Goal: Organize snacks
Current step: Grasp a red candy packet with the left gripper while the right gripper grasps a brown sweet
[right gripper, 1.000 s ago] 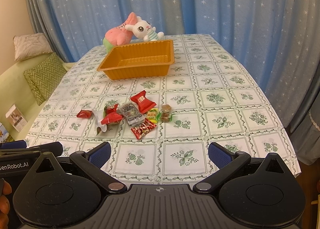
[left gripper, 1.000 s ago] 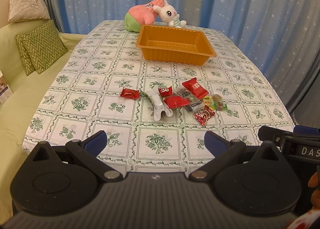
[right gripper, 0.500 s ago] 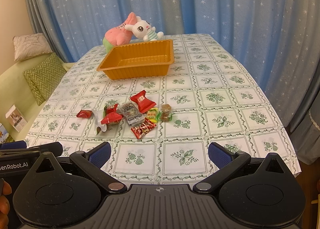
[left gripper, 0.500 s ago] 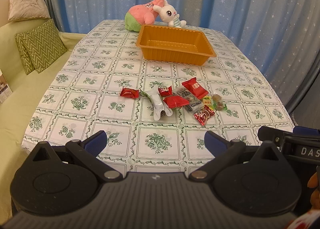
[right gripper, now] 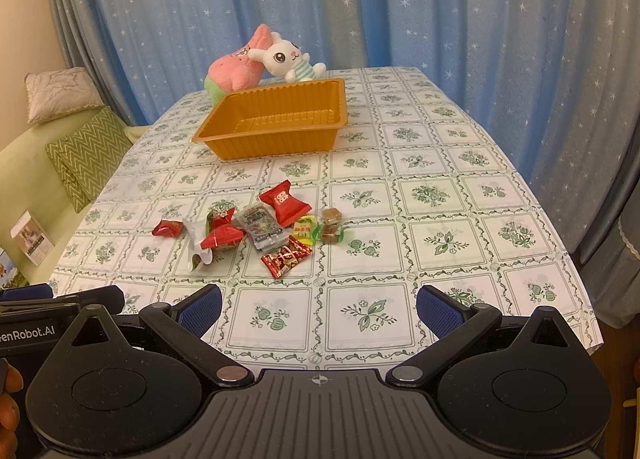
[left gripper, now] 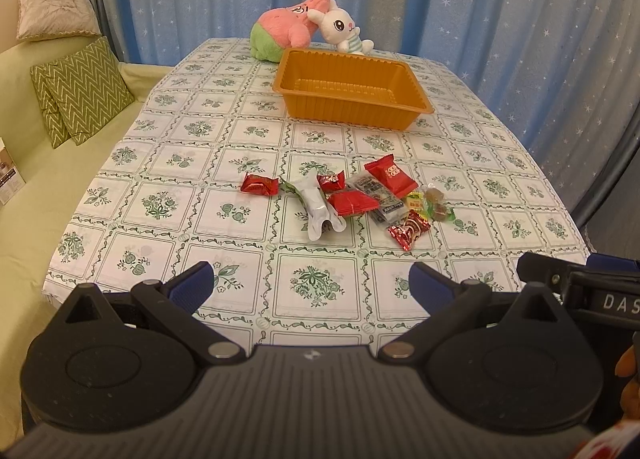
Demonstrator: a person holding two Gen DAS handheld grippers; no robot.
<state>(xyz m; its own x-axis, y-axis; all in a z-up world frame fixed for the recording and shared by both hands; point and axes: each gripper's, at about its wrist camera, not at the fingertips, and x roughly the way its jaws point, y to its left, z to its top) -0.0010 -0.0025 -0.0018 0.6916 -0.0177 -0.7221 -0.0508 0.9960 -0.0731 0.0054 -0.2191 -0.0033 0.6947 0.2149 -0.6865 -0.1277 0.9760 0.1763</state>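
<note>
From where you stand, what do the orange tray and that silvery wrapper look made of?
Orange tray: probably thin moulded plastic, with ribbed walls and a slight sheen. Silvery wrapper: seemingly metallised foil film, crinkled and reflective, torn open at one end.

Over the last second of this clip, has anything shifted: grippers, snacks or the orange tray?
Nothing visibly changed. The left gripper and right gripper are open and empty, short of the snack pile as before. The orange tray holds nothing, and the two plush toys sit behind it on the table.
</note>
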